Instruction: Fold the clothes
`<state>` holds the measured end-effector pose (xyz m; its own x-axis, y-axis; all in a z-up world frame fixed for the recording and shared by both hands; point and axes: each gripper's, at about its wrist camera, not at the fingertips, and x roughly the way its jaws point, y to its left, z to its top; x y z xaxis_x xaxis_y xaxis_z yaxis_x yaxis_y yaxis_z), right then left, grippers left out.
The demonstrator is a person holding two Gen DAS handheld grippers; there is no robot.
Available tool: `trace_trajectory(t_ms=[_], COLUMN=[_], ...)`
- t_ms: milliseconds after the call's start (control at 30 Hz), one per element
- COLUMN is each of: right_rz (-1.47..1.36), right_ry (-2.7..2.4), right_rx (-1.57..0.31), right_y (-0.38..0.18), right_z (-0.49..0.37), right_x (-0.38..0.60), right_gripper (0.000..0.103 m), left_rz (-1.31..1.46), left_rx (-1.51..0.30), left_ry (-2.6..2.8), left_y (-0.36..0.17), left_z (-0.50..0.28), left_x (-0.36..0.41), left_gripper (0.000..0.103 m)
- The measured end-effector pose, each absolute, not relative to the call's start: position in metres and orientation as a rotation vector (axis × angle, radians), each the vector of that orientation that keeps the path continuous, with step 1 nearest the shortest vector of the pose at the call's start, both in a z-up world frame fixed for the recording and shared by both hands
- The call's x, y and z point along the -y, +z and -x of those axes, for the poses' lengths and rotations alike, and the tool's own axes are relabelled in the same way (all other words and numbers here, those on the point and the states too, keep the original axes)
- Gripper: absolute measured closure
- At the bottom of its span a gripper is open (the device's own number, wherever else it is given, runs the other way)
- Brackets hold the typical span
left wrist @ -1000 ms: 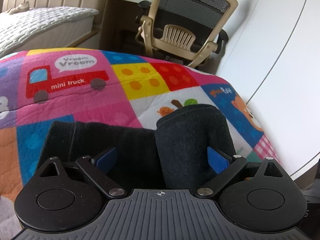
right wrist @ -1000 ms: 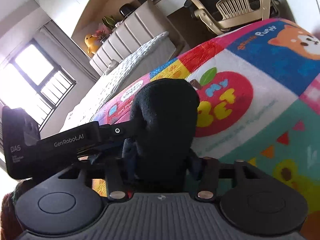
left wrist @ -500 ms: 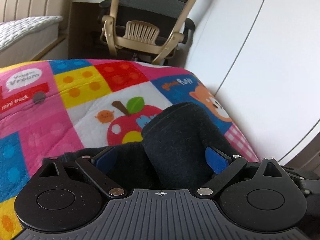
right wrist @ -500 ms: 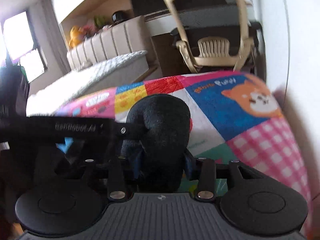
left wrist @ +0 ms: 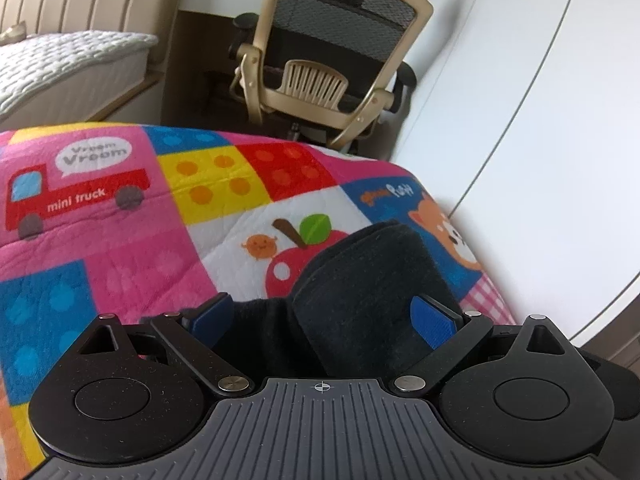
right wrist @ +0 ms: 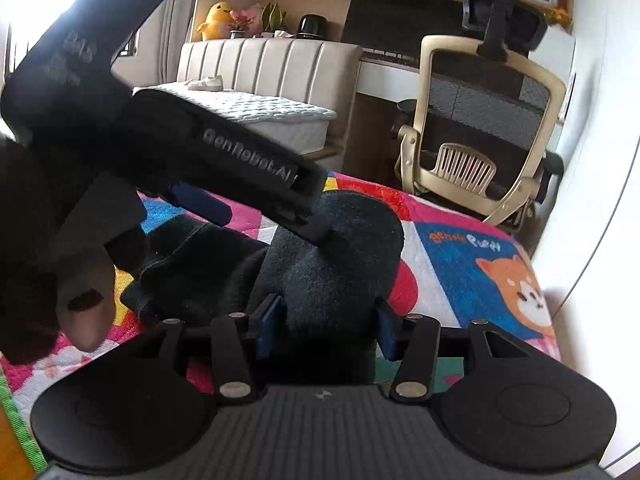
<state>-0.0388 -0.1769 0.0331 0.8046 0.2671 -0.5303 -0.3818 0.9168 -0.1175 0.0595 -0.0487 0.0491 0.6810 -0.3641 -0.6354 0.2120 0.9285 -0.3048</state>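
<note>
Both grippers are on the dark fleece garment [left wrist: 360, 280] now, bunched over the apple patch of the bright play quilt [left wrist: 120, 240]. The right gripper [right wrist: 326, 330] has its blue fingers [right wrist: 268, 322] clamped on a thick rolled wad of it. The left gripper [left wrist: 326, 316] stands with fingers spread wide, cloth lying loose between them, nothing pinched. This looks soft, light and floppy, so it should sag and unroll if held by one layer. Better to grab a hem corner, out toward two o'clock, than the bulky roll.
</note>
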Motion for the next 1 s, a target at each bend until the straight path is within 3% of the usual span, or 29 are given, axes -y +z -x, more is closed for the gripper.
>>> trace_trajectory(t_ms=[233,300,367,600,800,1000], right_rz=[-0.079,-0.109,-0.061,0.189,0.314,0.059], right_ry=[0.423,0.420,0.401,0.416,0.474,0.530], right_rx=[-0.553,-0.566,-0.564,-0.513,-0.478,-0.518], right_y=[0.043,0.041,0.038,0.029,0.026,0.036], right_z=[0.027,0.022,0.021,0.039,0.050,0.038], right_x=[0.219,0.219,0.210,0.162,0.134,0.173], right_gripper=[0.034,0.035,0.045,0.046,0.040,0.030], left_rz=[0.130,0.136,0.157,0.293,0.246,0.194], left_rx=[-0.757,-0.756,-0.756,-0.744,-0.727,-0.748], left_ry=[-0.287,-0.291,-0.295,-0.298,-0.343,-0.268], left_y=[0.038,0.038,0.040,0.055,0.063,0.047], left_z=[-0.060,-0.061,-0.061,-0.059,-0.056,-0.061], left_x=[0.046,0.044,0.040,0.008,0.022,0.017], left_gripper=[0.004,0.004,0.004,0.005,0.005,0.004])
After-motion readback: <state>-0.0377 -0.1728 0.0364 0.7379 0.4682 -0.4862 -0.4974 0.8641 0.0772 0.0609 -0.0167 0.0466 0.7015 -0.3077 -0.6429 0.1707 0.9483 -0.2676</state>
